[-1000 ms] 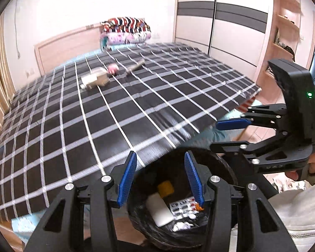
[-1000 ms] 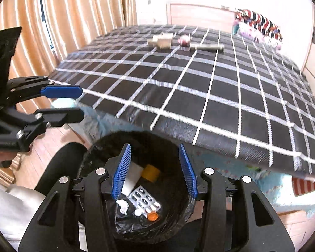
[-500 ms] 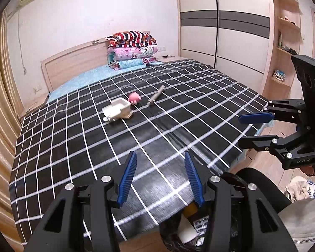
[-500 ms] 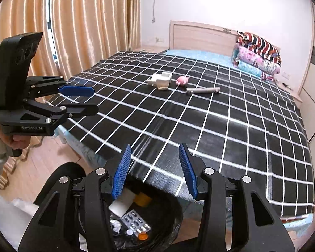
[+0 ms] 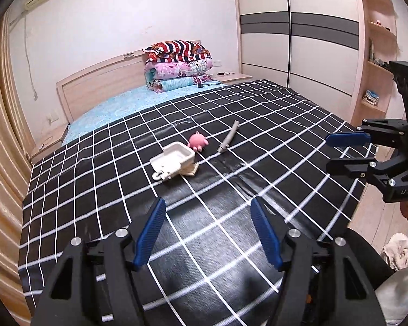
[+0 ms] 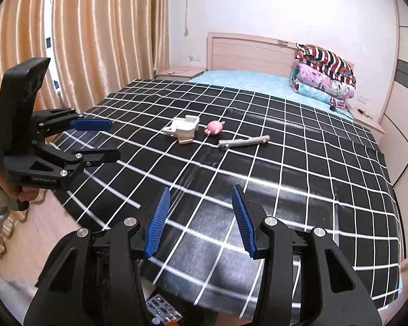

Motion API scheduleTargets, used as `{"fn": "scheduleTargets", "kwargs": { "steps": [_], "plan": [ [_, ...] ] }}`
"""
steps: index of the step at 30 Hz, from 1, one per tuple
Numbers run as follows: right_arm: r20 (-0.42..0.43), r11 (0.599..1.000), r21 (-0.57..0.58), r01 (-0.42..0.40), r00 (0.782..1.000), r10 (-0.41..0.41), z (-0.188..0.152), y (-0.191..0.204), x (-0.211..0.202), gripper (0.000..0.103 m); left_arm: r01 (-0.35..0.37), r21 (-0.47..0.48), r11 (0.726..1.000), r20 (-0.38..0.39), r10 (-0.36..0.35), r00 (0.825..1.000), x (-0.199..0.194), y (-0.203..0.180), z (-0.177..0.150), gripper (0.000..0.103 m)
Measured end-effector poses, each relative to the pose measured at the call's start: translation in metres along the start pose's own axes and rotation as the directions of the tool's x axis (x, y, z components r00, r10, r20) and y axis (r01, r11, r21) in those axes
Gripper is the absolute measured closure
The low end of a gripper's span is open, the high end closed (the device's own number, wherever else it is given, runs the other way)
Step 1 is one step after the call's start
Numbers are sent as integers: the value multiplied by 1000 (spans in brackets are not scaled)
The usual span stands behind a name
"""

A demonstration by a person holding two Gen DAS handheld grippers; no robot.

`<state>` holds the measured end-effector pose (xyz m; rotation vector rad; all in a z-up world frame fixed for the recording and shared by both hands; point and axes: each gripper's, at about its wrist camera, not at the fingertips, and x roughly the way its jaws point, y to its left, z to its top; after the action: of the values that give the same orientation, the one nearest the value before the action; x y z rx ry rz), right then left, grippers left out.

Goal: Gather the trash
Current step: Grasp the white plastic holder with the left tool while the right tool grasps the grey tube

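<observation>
My left gripper point(image 5: 208, 233), jaws opening on nothing, and my released, empty right gripper point(image 6: 201, 220) face the white box point(image 5: 174, 163) lying well ahead mid-bed point(image 5: 258, 190), slightly nearer the left.

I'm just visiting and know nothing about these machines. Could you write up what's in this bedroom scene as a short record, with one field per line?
place: bedroom, bed under a black cover with white grid lines
on the bed: white plastic tray-like piece, pink toy, grey rod, grouped mid-bed
by the headboard: folded quilts stacked
left gripper: nothing between the jaws, which are opening
right gripper: open, nothing held
below the bed edge: blister pack, only partly in the right view
pickup status: the three bed items not yet touched
</observation>
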<state>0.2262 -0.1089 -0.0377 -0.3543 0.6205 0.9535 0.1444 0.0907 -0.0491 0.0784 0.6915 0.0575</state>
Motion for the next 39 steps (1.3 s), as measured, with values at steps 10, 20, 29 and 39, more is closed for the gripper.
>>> {"fn": "scheduleTargets", "kwargs": {
  "steps": [10, 20, 29, 39],
  "plan": [
    [-9, 998, 57, 7, 1000, -6, 27, -18, 36, 44, 3, 20, 1000, -15, -2, 1000, 42, 28, 22, 37],
    [-69, 989, 134, 54, 997, -45, 50, -47, 87, 40, 0, 31, 1000, -53, 2, 999, 87, 49, 39, 37],
    [-138, 974, 217, 63, 990, -33, 58, -70, 134, 38, 21, 14, 1000, -104, -19, 994, 127, 61, 44, 37],
    [-161, 965, 249, 85, 986, -45, 60, -82, 157, 36, 42, 3, 999, -110, -42, 993, 150, 67, 56, 37]
  ]
}}
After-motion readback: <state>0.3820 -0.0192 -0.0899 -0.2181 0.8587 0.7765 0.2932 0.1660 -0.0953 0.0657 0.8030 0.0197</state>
